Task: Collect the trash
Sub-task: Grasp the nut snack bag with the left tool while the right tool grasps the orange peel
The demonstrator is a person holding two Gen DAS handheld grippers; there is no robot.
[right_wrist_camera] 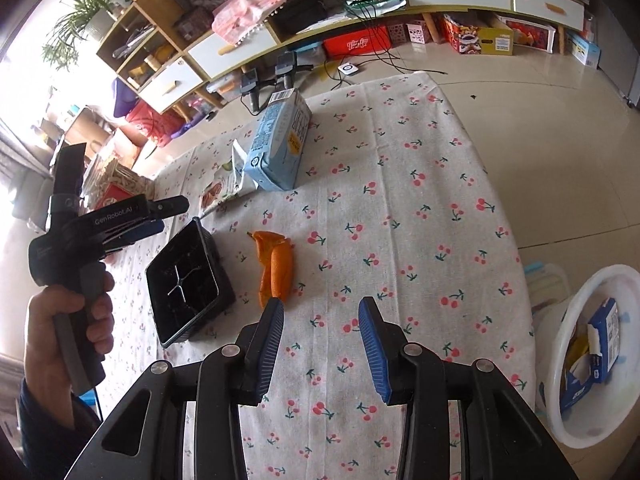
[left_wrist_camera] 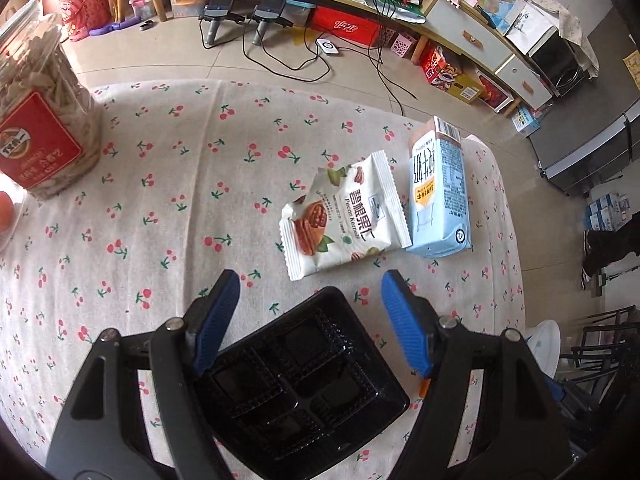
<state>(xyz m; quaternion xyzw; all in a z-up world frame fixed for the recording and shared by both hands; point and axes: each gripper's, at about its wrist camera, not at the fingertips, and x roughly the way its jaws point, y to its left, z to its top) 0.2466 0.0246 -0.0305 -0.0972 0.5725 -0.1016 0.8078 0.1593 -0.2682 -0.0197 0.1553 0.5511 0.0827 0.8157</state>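
A black plastic tray (left_wrist_camera: 304, 372) with several compartments lies on the cherry-print tablecloth (left_wrist_camera: 180, 184), under my left gripper (left_wrist_camera: 310, 280), which is open and hovers over it. Beyond it lie a torn white pecan wrapper (left_wrist_camera: 344, 216) and a light blue milk carton (left_wrist_camera: 438, 196) on its side. In the right wrist view the tray (right_wrist_camera: 184, 280) sits at the left, with a hand holding the left gripper (right_wrist_camera: 174, 214) above it. An orange peel (right_wrist_camera: 276, 268) lies just ahead of my right gripper (right_wrist_camera: 322, 306), which is open with nothing between its fingers.
A white basin (right_wrist_camera: 568, 320) holding a blue box and scraps stands on the floor off the table's right edge. A clear jar with a red label (left_wrist_camera: 40, 120) stands at the far left. Shelves, boxes and cables crowd the floor beyond the table.
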